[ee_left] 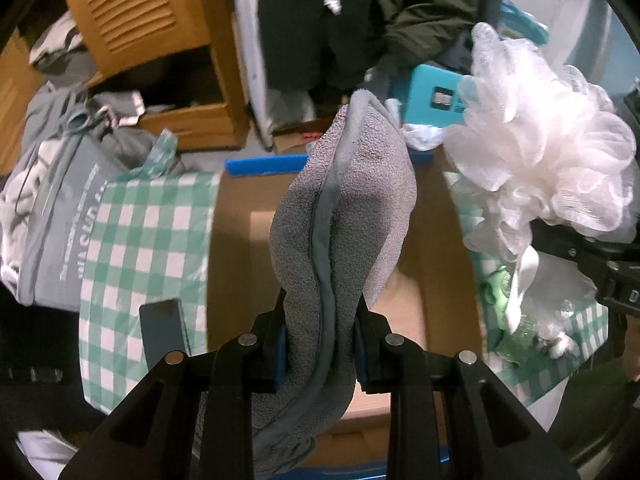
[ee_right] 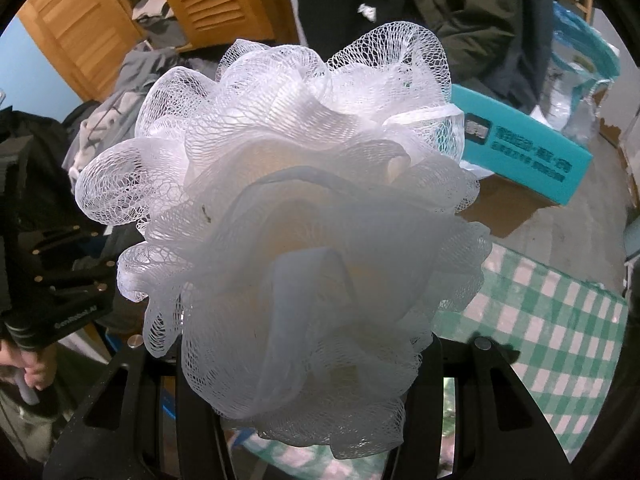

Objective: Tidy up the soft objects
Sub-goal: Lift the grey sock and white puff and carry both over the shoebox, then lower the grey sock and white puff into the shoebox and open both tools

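In the left wrist view my left gripper (ee_left: 322,344) is shut on a folded grey cloth (ee_left: 344,208), which stands up between the blue pads and hangs over an open cardboard box (ee_left: 440,248). To its right a white mesh bath puff (ee_left: 540,140) is held in the air by my right gripper (ee_left: 568,248). In the right wrist view the bath puff (ee_right: 296,216) fills the middle of the picture and hides the fingertips of the right gripper (ee_right: 308,380), which is shut on it. The left gripper's black body (ee_right: 60,280) shows at the left edge.
A green and white checked cloth (ee_left: 144,240) covers the surface around the box. A teal carton (ee_right: 520,152) lies behind. Grey bags and clothes (ee_left: 52,200) pile up at the left by a wooden louvred cabinet (ee_left: 132,12). A person's hand (ee_right: 32,364) grips the left handle.
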Demonstrator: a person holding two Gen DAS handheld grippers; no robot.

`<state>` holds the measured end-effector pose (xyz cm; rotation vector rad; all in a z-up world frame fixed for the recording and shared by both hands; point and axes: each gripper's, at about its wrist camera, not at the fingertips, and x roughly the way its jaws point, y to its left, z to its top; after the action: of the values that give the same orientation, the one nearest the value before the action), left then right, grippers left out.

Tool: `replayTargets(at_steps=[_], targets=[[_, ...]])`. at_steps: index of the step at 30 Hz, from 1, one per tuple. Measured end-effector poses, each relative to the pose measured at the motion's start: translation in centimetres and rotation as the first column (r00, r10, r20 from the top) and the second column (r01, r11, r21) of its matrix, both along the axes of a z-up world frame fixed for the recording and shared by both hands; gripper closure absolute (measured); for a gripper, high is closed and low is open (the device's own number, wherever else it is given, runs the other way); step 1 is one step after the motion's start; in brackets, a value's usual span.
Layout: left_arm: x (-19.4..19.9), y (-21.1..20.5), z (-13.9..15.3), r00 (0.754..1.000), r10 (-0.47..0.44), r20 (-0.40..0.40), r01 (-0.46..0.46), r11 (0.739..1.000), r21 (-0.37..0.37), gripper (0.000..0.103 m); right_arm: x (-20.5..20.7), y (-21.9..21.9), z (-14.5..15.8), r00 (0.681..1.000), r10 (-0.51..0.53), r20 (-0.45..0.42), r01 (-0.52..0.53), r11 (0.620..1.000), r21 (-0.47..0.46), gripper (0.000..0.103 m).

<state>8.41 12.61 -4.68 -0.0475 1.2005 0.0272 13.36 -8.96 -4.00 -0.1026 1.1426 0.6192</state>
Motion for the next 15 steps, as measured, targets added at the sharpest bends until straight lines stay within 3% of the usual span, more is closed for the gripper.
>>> replayTargets(at_steps=[15], targets=[[0.7, 2.5, -2.1, 0.994, 0.102, -0.049, -0.103, 0.995, -0.014, 0.074, 0.6, 5.2, -1.9, 0.997, 0.041, -0.07, -0.042, 0.999, -0.021, 0.056]])
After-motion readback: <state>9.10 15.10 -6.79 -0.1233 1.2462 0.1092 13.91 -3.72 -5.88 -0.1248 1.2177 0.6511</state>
